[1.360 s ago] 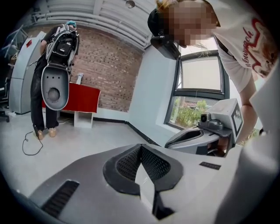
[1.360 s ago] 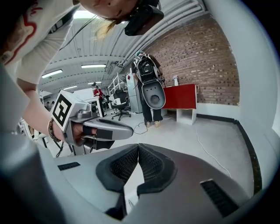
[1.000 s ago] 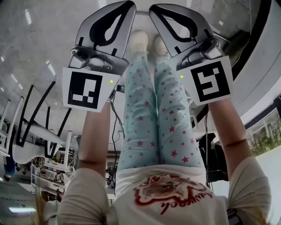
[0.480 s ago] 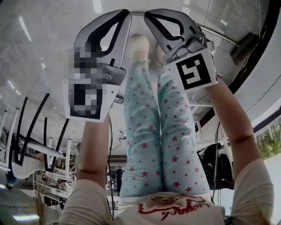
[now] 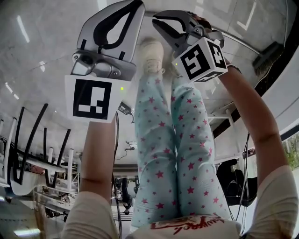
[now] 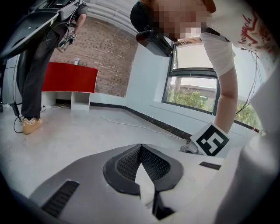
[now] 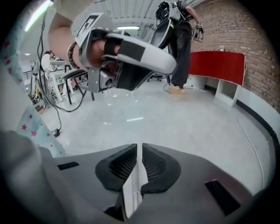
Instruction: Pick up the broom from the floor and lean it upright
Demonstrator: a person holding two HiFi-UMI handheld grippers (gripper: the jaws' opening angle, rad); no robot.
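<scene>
The broom lies on the pale floor at the upper right of the head view, its dark brush head [image 5: 268, 55] near the black floor border and its thin handle [image 5: 240, 41] running left toward my right gripper. My right gripper [image 5: 157, 17] hangs above the floor short of the handle, jaws shut with nothing between them [image 7: 139, 148]. Beside it, my left gripper [image 5: 137, 5] is also shut and empty [image 6: 140, 147]. Neither gripper view shows the broom. The person's shoes [image 5: 152, 51] stand between the two grippers.
Chairs and a table with black legs [image 5: 28, 144] stand at the left. A red-topped white shelf [image 6: 70, 78] sits against the brick wall, with a standing bystander [image 6: 30, 70] nearby. A thin cable [image 6: 140, 127] lies along the floor by the window wall.
Both grippers have sunk toward the floor. The right one moved more and rolled, so its marker cube shows two faces. The broom head has come into view at the upper right.
</scene>
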